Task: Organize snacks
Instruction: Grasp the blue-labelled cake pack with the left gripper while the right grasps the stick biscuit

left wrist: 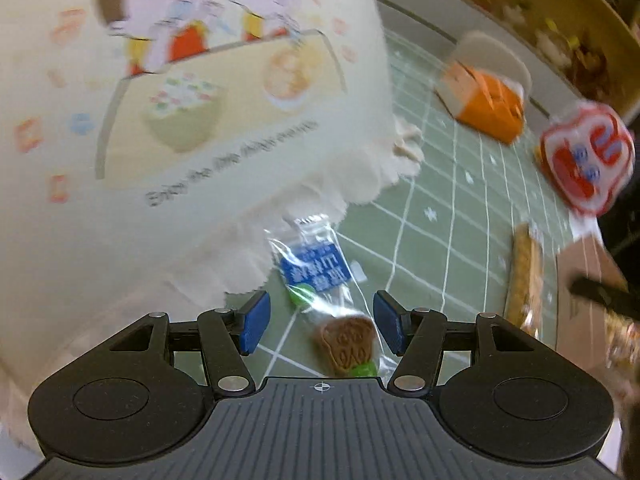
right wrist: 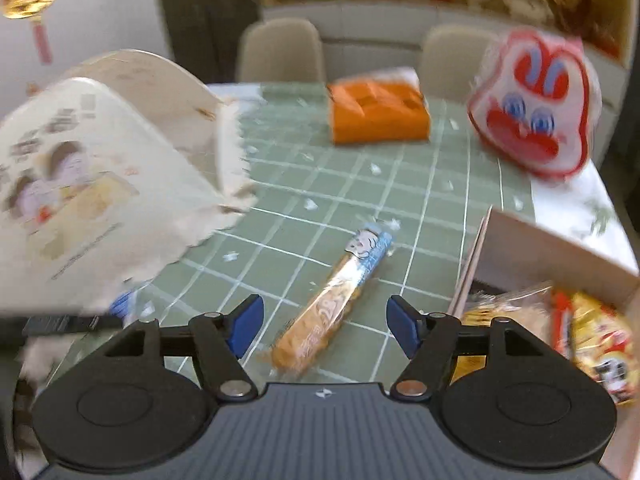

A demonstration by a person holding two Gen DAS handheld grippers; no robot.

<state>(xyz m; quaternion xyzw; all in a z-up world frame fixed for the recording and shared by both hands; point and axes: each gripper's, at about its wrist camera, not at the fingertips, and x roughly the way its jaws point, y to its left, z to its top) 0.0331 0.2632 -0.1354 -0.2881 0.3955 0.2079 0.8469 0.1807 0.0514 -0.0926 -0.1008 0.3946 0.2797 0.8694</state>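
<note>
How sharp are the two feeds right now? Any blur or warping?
Left wrist: cartoon bag and red bag motion-smeared; cookie packet fairly sharp. Right wrist: everything softly blurred, wafer stick readable. Both: fisheye bends the tablecloth grid.

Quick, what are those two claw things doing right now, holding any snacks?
Left gripper: jaws open, holding nothing; a clear-wrapped cookie lies between them.
Right gripper: jaws open, empty, over a long biscuit pack.
</note>
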